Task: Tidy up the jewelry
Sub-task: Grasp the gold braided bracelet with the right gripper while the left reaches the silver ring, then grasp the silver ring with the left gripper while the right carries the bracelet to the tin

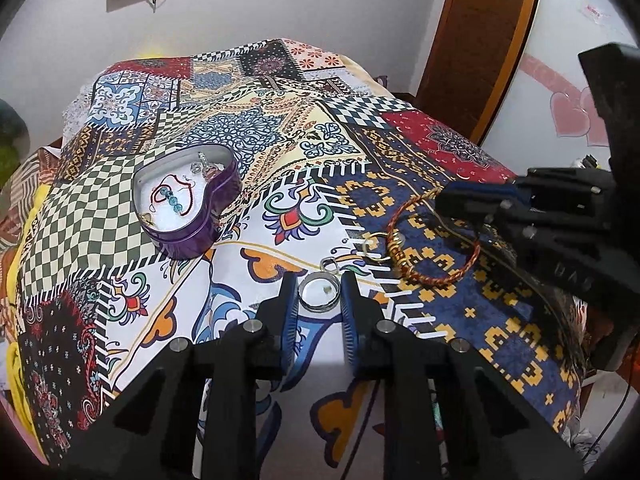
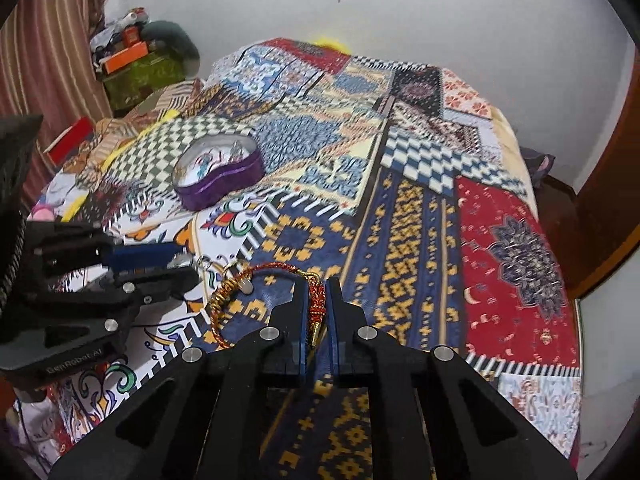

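My right tongs (image 2: pixel 319 304) are clenched on the red-and-gold braided bangle (image 2: pixel 316 300), gripping its woven cord near a gold cone tip; the rest of the loop curves away toward the heart-shaped purple tin (image 2: pixel 224 184). My left tongs (image 1: pixel 319 300) are released, their ridged blue pads either side of a smooth silver ring (image 1: pixel 319 293) lying flat on the patterned bedspread (image 1: pixel 480 320). Two smaller rings (image 1: pixel 370 246) sit just beyond it, on the side toward the tin. The tin – shiny metal, white-lined – already holds beaded pieces. I judge the thin cord could slip or swing on lifting, and the slick ring could skid out as the pads close on soft fabric.
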`<state>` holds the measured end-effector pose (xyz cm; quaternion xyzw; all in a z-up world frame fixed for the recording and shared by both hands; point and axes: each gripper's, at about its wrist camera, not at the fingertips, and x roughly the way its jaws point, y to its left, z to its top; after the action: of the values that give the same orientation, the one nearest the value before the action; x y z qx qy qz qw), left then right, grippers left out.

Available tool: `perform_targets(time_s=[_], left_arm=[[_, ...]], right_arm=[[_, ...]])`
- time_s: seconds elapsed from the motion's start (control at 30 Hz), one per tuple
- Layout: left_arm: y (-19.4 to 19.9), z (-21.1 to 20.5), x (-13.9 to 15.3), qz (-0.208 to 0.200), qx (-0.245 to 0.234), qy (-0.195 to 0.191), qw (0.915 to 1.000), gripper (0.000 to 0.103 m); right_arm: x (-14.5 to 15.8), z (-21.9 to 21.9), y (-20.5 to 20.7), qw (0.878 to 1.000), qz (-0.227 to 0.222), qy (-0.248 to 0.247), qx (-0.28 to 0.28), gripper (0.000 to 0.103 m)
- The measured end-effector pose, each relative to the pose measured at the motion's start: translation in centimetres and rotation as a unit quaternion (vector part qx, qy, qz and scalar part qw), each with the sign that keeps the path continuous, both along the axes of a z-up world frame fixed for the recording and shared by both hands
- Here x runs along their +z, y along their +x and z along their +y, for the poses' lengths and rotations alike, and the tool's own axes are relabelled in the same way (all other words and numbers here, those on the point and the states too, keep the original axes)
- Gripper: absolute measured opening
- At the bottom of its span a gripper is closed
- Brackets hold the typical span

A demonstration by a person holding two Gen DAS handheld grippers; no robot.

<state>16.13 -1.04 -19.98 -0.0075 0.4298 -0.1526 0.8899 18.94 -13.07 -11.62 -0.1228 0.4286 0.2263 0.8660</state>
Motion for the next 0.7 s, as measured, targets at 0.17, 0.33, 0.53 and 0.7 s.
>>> perform_targets(time_s=[0.17, 0.33, 0.53, 0.7], left_arm=[[-0.6, 0.4, 0.9, -0.007, 0.010, -0.004, 0.9999, 0.020], [-1.4, 1.0, 2.4, -0.024, 0.022, -0.007, 0.9994, 0.020], [-2.0, 2.1, 4.0, -0.044, 0.036, -0.011, 0.9983, 0.020], [-2.5, 3.3, 4.9, -0.059, 0.052, -0.008, 0.9969, 0.020]], right_arm=[[1.6, -0.3, -0.1, 1.000, -0.017, 0.010, -0.004, 0.007], [3.2, -0.3, -0.4, 0.999, -0.034, 0.022, -0.008, 0.007], [4.7, 0.2, -0.7, 0.998, -0.051, 0.027, -0.008, 0.007], [5.6, 1.2, -0.4, 0.998, -0.056, 0.039, 0.001, 0.007]])
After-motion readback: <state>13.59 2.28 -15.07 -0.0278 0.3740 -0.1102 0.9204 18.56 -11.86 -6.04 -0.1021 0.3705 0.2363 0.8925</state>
